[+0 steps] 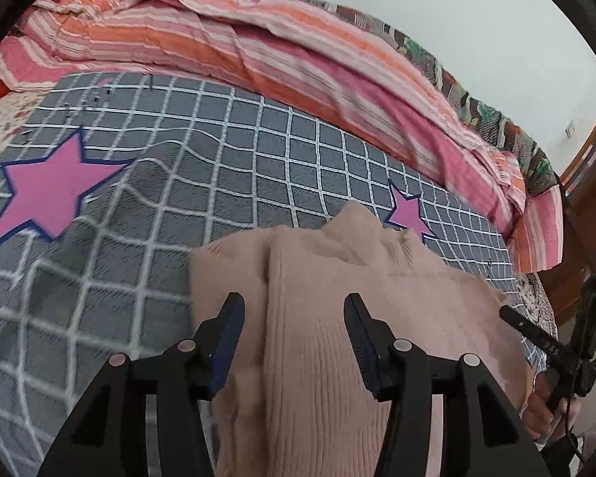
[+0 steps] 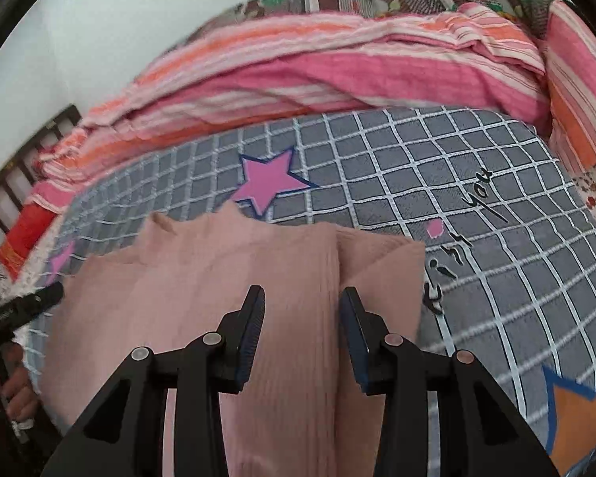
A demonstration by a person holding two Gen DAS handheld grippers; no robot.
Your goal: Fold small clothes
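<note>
A pale pink ribbed knit sweater (image 1: 322, 318) lies on the grey checked blanket (image 1: 202, 167), its sides folded in and the collar pointing away from me. My left gripper (image 1: 294, 304) hovers over the sweater's left part, open, with nothing pinched between the pads. In the right wrist view the same sweater (image 2: 226, 278) shows a folded right edge. My right gripper (image 2: 302, 294) stands open above that fold and grips no cloth. The right gripper's fingers (image 1: 536, 334) also show at the far right of the left wrist view, and the left gripper's fingers (image 2: 28, 304) at the left edge of the right wrist view.
A pink and orange striped quilt (image 1: 282, 63) is bunched along the far side of the bed. Pink stars (image 1: 47, 190) and black lettering (image 2: 457, 238) mark the blanket. A wooden bed frame (image 1: 588, 167) rises at the right, dark slats (image 2: 16, 183) at the left.
</note>
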